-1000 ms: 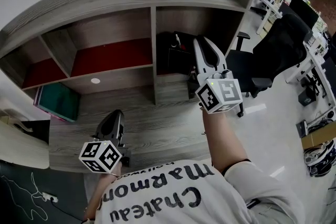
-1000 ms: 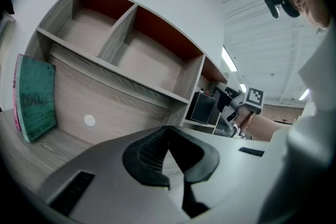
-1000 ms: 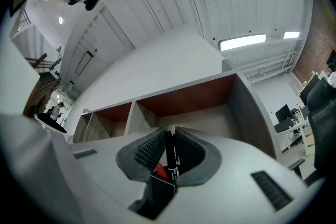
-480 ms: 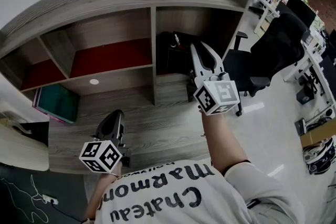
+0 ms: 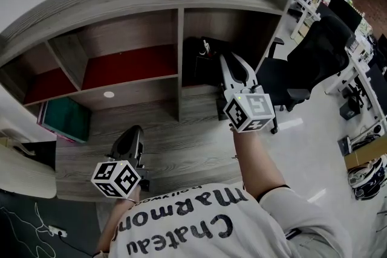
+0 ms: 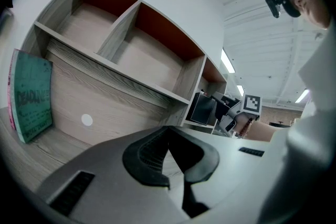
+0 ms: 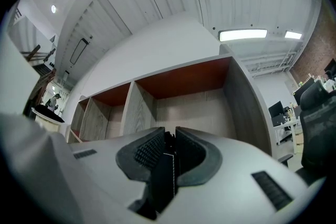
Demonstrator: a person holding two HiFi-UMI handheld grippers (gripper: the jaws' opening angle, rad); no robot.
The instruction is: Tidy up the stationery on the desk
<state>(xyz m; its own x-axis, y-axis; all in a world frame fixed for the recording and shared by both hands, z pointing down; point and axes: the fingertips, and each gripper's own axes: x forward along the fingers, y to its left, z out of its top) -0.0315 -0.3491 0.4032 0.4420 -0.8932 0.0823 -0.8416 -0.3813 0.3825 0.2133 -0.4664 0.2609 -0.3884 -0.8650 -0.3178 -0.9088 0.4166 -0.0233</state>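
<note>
A right hand-held gripper [image 5: 234,63] reaches into the right compartment of a wooden shelf [image 5: 121,39], at one o'clock in the head view. Its jaws stand narrow, clamped on the edge of a thin black notebook [image 5: 195,66]. The notebook stands upright in that compartment and extends toward nine o'clock from the jaw tips. The left hand-held gripper [image 5: 134,133] hovers over the worktop [image 5: 181,142] at seven o'clock, tips together and empty. A green book [image 5: 65,119] leans at its ten o'clock.
</note>
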